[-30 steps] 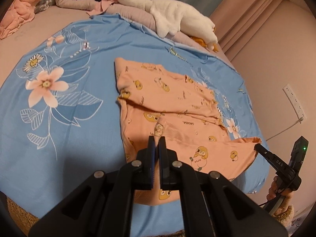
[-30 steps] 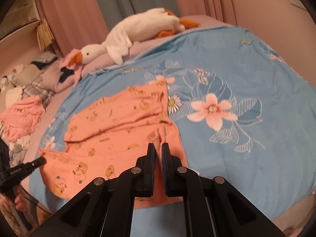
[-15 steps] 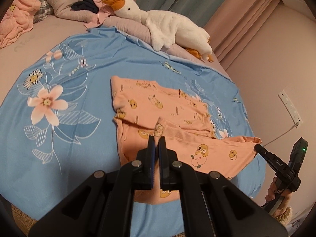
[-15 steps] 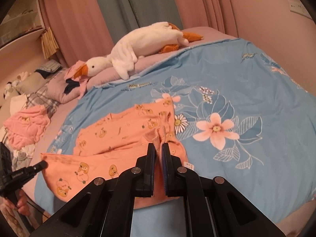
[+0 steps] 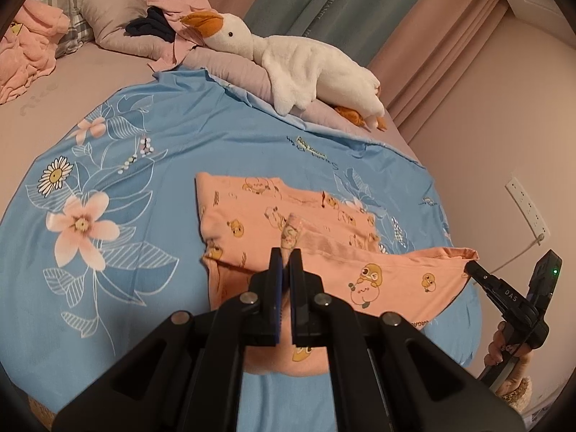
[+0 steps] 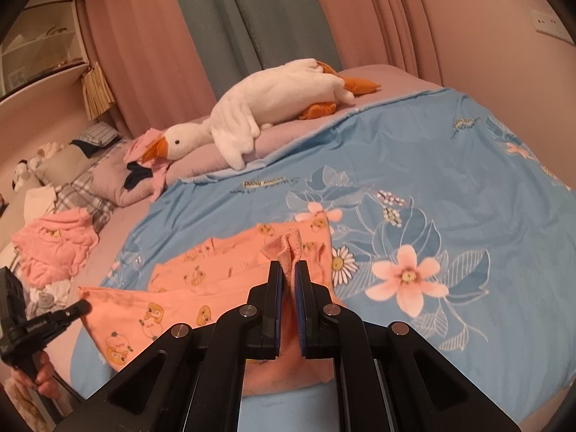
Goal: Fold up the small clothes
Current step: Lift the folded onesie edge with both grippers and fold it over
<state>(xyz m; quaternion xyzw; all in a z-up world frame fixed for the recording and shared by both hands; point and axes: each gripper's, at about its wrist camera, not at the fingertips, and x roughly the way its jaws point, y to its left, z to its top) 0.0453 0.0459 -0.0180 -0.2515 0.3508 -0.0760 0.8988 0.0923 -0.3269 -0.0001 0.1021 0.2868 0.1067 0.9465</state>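
A small orange garment (image 5: 252,212) with yellow cartoon prints lies on the blue floral bedsheet (image 5: 108,180). My left gripper (image 5: 287,255) is shut on one corner of its near hem. My right gripper (image 6: 287,268) is shut on the other corner; it also shows at the right of the left wrist view (image 5: 471,268). Both hold the hem lifted and stretched taut above the rest of the garment (image 6: 230,262). The left gripper also shows at the left of the right wrist view (image 6: 81,306).
A white plush goose (image 5: 298,61) lies along the far side of the sheet. Pillows and a pile of pink clothes (image 5: 25,43) sit at the far left. A wall with a socket (image 5: 527,205) stands to the right. Curtains (image 6: 252,36) hang behind the bed.
Both grippers have risen and carried the held hem forward over the garment. The near part now hangs taut between them and the flat part looks shorter.
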